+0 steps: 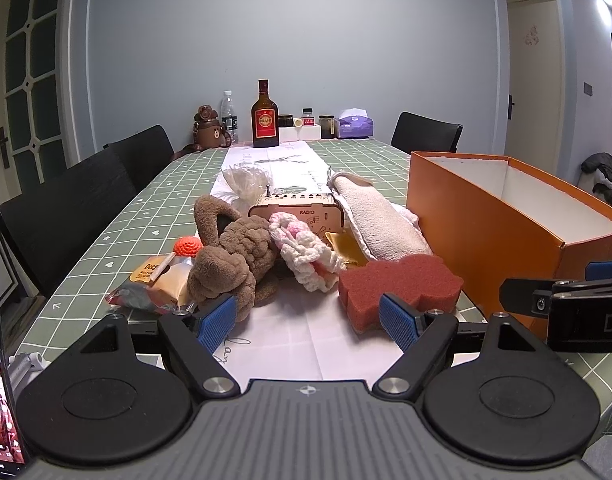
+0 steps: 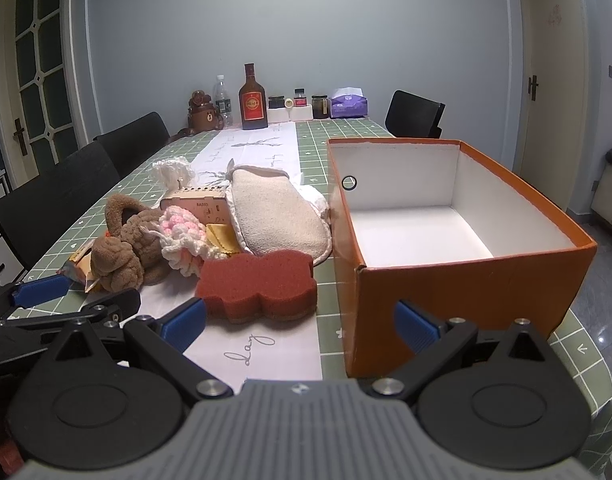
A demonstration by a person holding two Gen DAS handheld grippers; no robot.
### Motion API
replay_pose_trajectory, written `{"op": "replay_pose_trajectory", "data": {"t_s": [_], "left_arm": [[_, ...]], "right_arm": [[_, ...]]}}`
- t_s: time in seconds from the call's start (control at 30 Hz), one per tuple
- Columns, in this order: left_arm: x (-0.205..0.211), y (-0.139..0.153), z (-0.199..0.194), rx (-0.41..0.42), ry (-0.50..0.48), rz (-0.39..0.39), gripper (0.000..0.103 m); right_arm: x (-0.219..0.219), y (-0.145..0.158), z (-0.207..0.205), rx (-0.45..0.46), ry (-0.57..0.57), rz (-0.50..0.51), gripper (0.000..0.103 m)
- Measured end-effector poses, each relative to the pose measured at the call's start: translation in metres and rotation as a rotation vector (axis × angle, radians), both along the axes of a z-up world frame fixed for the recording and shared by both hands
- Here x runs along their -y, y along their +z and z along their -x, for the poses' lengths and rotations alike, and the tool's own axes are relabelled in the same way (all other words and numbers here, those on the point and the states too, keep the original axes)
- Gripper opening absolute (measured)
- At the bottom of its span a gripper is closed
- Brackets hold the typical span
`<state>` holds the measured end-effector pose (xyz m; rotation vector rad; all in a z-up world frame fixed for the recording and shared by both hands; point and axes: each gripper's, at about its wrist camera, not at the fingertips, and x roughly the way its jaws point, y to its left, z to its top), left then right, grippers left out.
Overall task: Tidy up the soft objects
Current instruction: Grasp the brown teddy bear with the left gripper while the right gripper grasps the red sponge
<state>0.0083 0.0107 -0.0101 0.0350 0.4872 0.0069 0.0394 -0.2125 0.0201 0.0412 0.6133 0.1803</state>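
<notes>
Both my claws hang low over the near edge of the tabletop (image 1: 105,216), nothing picked yet, so this reads as the very start: choose a first soft item. My left claw (image 1: 308,322) has its blue pads spread wide with nothing between them, and my right claw (image 2: 301,326) is likewise wide apart and empty. The soft pile sits mid-frame in the left wrist view: red sponge (image 1: 402,282) nearest, lower centre-right; pink-and-white crochet piece (image 1: 303,254) just behind it; brown plush (image 1: 229,256) to its left; beige mitt (image 1: 380,220) lying behind the sponge and just beside the orange box (image 1: 490,232). The box fills the right of the right wrist view, open-topped, white inside, and looks empty. A wooden radio (image 1: 295,212) sits in the heap and a snack packet (image 1: 153,284) at lower left; those seem not soft, probably stay out. An orange crochet ball (image 1: 188,246) peeks from behind the plush, mostly hidden. Next move, I judge: bring the right claw forward and left to straddle the sponge, close gently, lift it over the box wall.
</notes>
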Motion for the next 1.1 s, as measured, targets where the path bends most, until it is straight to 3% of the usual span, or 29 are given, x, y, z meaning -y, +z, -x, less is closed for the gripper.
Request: {"op": "replay_pose_trajectory", "data": {"t_s": [0.2, 0.33, 0.6, 0.73, 0.77, 0.8, 0.97, 1.1], "left_arm": [[-0.002, 0.000, -0.001, -0.006, -0.004, -0.011, 0.094], [-0.016, -0.004, -0.001, -0.020, 0.007, 0.011, 0.086], [-0.047, -0.013, -0.007, -0.060, 0.028, 0.068, 0.066], [-0.061, -0.011, -0.020, -0.046, 0.063, 0.077, 0.066], [-0.064, -0.010, -0.025, -0.038, 0.072, 0.073, 0.070], [-0.067, -0.009, -0.030, -0.029, 0.075, 0.066, 0.076], [-0.069, -0.009, -0.057, 0.009, 0.049, 0.004, 0.082], [-0.067, -0.020, -0.080, -0.028, 0.041, -0.034, 0.078]], "right_arm": [[-0.004, -0.002, -0.002, 0.000, 0.006, 0.003, 0.098], [-0.016, -0.001, 0.001, 0.044, 0.046, 0.031, 0.097], [-0.053, -0.008, -0.010, 0.078, 0.187, 0.090, 0.074], [-0.070, -0.015, -0.026, 0.070, 0.241, 0.110, 0.069], [-0.074, -0.017, -0.030, 0.071, 0.249, 0.116, 0.069], [-0.078, -0.019, -0.035, 0.069, 0.255, 0.122, 0.069], [-0.095, -0.034, -0.062, 0.010, 0.268, 0.134, 0.075], [-0.106, -0.045, -0.075, -0.022, 0.278, 0.152, 0.071]]}}
